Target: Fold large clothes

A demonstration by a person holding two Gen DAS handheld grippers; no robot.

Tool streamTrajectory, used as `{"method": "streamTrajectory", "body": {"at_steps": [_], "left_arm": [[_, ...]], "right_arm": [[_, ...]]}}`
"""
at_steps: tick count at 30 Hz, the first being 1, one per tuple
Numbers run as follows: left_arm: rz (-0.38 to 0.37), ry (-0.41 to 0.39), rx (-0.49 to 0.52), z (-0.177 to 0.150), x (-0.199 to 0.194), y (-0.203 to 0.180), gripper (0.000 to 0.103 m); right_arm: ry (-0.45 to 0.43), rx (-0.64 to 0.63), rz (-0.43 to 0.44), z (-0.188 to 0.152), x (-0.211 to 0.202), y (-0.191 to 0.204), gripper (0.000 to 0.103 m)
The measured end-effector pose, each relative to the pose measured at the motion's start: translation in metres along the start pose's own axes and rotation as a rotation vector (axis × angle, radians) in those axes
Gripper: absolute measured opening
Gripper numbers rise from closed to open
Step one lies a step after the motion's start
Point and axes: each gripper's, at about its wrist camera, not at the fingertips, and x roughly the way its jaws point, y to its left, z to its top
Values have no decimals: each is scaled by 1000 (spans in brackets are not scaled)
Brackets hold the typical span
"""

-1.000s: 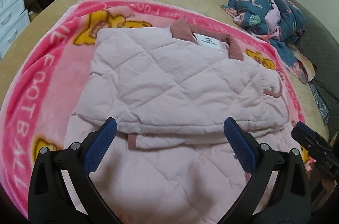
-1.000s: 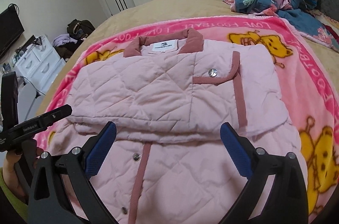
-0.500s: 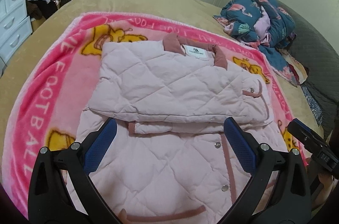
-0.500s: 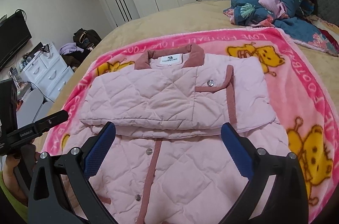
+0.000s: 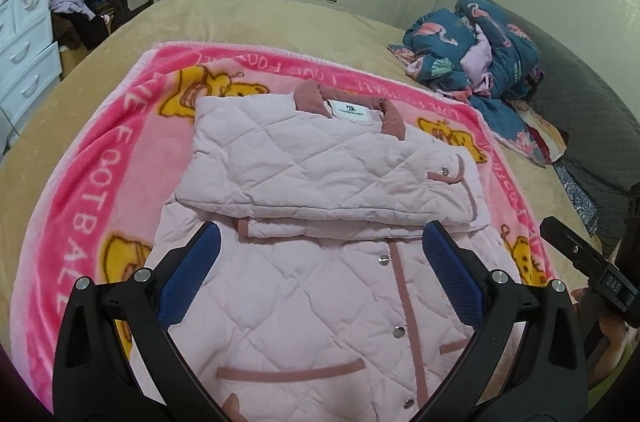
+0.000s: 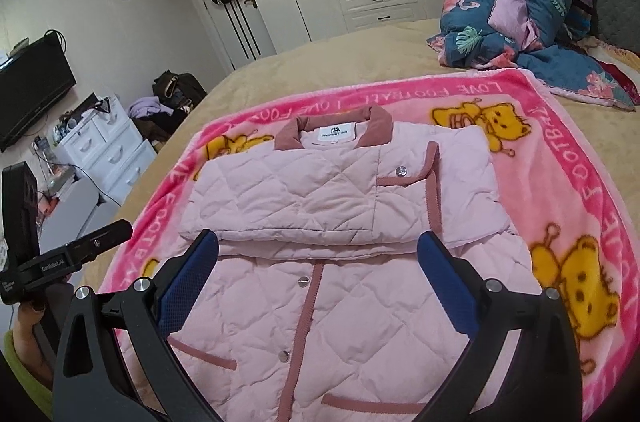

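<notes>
Lying on a blanket (image 5: 92, 158), the jacket (image 5: 320, 158); both hand-held grippers (image 5: 316, 262) (image 6: 316, 262) gape empty.

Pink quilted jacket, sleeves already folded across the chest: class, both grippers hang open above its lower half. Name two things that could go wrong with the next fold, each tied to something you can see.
1. The folded sleeves lie loose on the jacket; lifting the hem over them could drag them askew.
2. The jacket rests on a loose pink blanket; the left gripper or right gripper might pinch the blanket along with the hem.
</notes>
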Motion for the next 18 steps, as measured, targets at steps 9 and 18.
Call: {"method": "streamTrajectory", "body": {"at_steps": [9,18], "left_arm": [[-22,-26,6,-11,-26,-7,95],[-21,-39,5,-25,-44,-5,95]], "right_arm": [[-24,-16,13,-4,-27,6,99],[-33,-38,8,-12,-45,8,99]]}}
